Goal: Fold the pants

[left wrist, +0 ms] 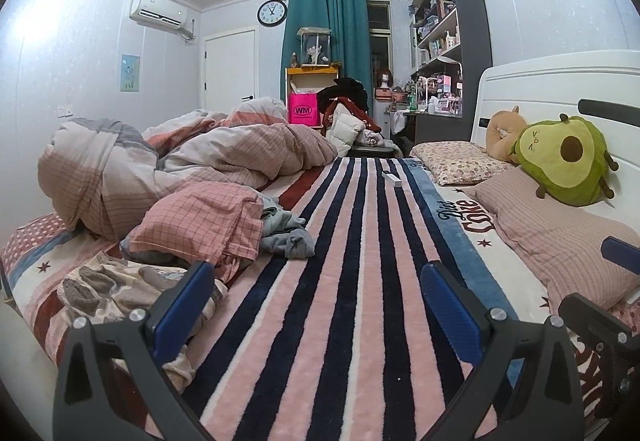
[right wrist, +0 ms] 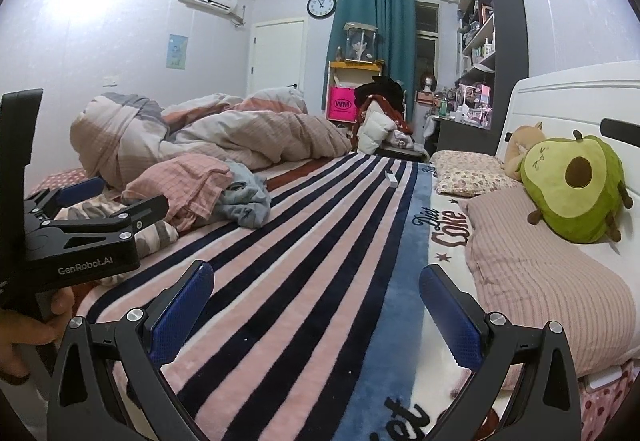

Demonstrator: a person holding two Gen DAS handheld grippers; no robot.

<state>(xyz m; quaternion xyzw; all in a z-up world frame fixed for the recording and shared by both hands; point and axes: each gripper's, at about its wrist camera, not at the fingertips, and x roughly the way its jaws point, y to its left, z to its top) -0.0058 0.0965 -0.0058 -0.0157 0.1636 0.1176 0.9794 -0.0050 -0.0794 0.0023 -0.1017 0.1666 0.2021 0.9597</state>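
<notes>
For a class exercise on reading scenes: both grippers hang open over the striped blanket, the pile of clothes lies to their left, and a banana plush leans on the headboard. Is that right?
One detail is wrong: the plush on the headboard is an avocado, not a banana, as the right wrist view shows. The rest holds: left gripper and right gripper hang open over the striped blanket, with the pile of clothes to their left.

Black left gripper [left wrist: 318,291] and right gripper [right wrist: 316,291], blue textured pads, silver screws

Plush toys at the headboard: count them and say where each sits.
2. The green avocado plush leans on the white headboard above the striped pink pillow. The tan plush sits beside it, further along the headboard, behind the floral pillow. Others may be hidden.
</notes>
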